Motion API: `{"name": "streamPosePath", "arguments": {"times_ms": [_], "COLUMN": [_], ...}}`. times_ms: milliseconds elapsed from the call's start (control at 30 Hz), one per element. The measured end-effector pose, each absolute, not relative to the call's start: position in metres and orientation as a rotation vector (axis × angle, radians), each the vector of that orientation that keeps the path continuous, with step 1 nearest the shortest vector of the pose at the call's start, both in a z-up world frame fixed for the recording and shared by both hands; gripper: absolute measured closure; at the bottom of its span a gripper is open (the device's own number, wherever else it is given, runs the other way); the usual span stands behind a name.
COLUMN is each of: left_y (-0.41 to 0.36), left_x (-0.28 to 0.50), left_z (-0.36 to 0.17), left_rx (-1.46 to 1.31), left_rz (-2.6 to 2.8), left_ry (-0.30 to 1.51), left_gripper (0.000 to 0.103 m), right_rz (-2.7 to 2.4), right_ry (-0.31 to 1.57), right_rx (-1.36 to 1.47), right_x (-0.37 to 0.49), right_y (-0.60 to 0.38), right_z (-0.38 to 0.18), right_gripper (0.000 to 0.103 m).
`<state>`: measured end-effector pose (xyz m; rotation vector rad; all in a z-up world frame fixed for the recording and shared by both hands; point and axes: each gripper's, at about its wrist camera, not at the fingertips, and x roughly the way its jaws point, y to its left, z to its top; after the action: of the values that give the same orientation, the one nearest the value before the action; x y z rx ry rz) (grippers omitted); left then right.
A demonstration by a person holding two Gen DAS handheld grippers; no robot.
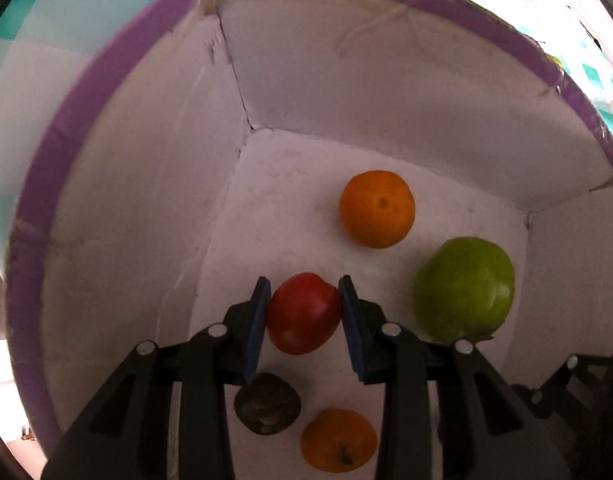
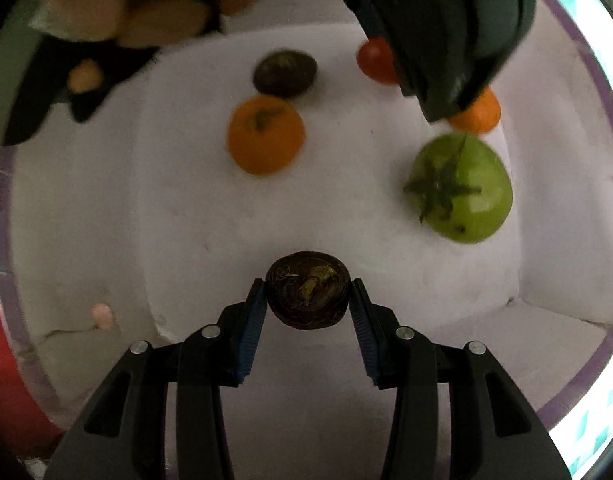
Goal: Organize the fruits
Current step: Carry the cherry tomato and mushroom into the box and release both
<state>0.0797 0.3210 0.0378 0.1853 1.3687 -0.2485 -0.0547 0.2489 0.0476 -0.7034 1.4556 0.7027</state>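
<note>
Left wrist view, contents left to right: white box with purple rim (image 1: 118, 60); dark brown fruit (image 1: 266, 404) on the floor, low in frame; red fruit (image 1: 304, 312) clamped between the blue pads of the left gripper (image 1: 304, 300), jaws narrowed onto its sides; orange fruit (image 1: 338, 440) near the bottom edge; second orange fruit (image 1: 377, 209) farther in; green fruit (image 1: 464, 288) at right.

Right wrist view: right gripper (image 2: 308, 296) reaches into the same box, pads closed on a second dark brown fruit (image 2: 308, 290). The left gripper's body hangs blurred at upper right, pointing down.

Handling note, as judgement: both items appear held above the floor for placing. Lower each onto bare floor apart from its neighbours, then part the pads slowly so round fruit does not roll.
</note>
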Motion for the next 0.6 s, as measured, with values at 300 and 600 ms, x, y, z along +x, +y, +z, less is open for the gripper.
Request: {"name": "streamPosePath", "arguments": {"times_ms": [300, 600], "left_y": [0.325, 0.316], "left_x": [0.088, 0.074], "left_z": [0.030, 0.032], "left_rx": [0.190, 0.212], "left_rz": [-0.222, -0.168], "left_ry": [1.370, 1.342], "left_gripper": [0.067, 0.037], "right_rz": [0.693, 0.642], "right_ry": [1.469, 1.426], "right_rx": [-0.696, -0.645], "right_x": [-0.054, -0.049], "right_y": [0.245, 0.242], "right_z": [0.047, 0.060], "right_gripper": [0.060, 0.040]}}
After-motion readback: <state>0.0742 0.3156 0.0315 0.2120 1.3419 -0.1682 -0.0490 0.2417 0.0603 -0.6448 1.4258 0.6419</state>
